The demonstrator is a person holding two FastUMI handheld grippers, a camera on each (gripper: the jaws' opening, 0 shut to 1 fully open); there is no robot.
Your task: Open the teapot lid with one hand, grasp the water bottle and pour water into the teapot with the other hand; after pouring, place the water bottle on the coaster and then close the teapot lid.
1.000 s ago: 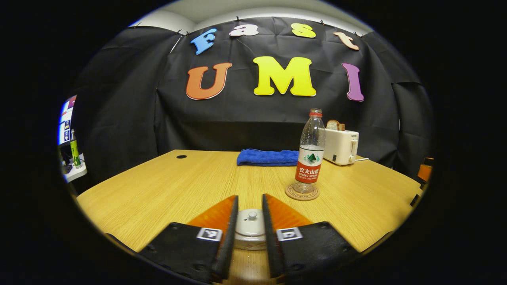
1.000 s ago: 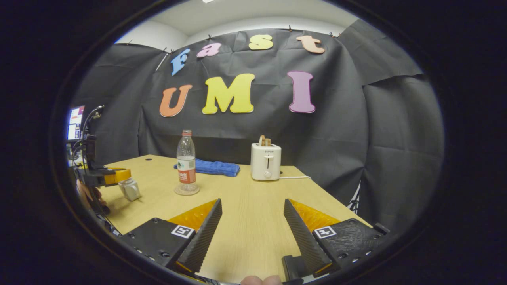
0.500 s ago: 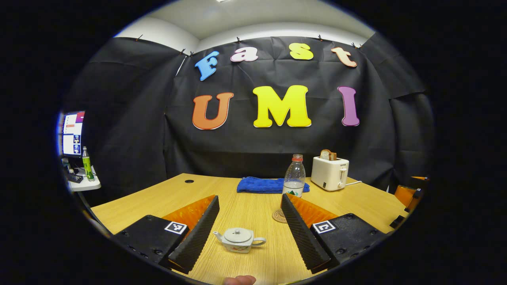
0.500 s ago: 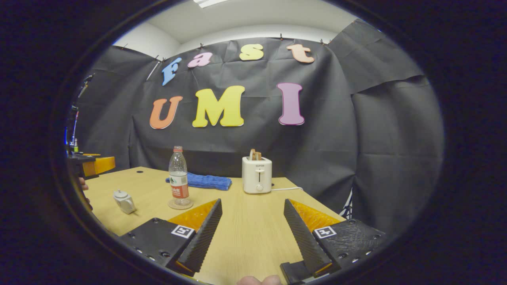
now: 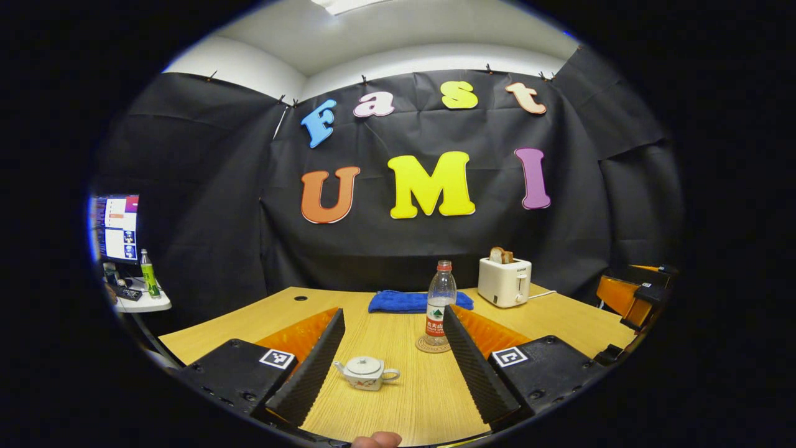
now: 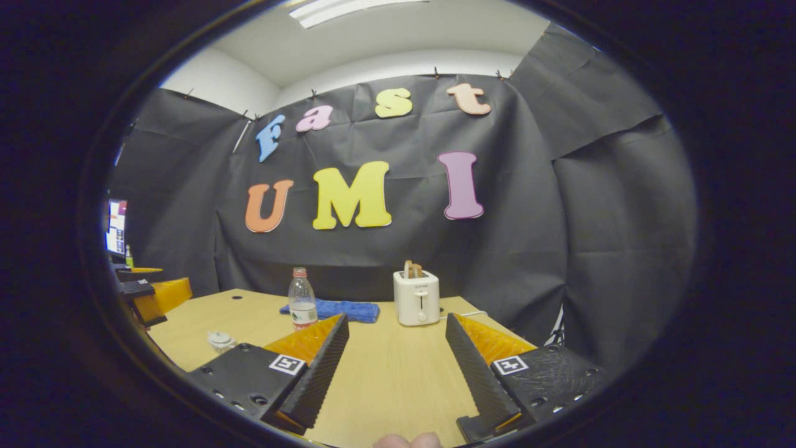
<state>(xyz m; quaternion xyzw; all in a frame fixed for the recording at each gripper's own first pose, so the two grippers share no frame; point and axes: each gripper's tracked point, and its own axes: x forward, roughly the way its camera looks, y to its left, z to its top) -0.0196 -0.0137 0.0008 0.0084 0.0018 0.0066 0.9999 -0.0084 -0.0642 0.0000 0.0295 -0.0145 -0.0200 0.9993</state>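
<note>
A small white teapot (image 5: 367,372) with its lid on stands on the wooden table (image 5: 385,330), a little beyond and between the fingers of my open, empty left gripper (image 5: 392,311). The clear water bottle (image 5: 439,302) with a red cap stands upright on the round coaster (image 5: 432,346), behind and to the right of the teapot. In the right gripper view the teapot (image 6: 221,340) and the bottle (image 6: 302,305) are far off at the left. My right gripper (image 6: 397,318) is open over bare table, holding nothing. The left gripper (image 6: 155,295) hangs at that view's left edge.
A white toaster (image 5: 504,282) with bread in it and a folded blue towel (image 5: 410,301) sit at the table's back. A monitor (image 5: 115,227) and a green bottle (image 5: 148,281) are on a side stand at the left. The right gripper (image 5: 628,298) hovers off the table's right edge.
My left gripper, which was shut around the teapot's lid, has opened and drawn back and up. The lid stays on the teapot. The right gripper has also pulled back from the table.
</note>
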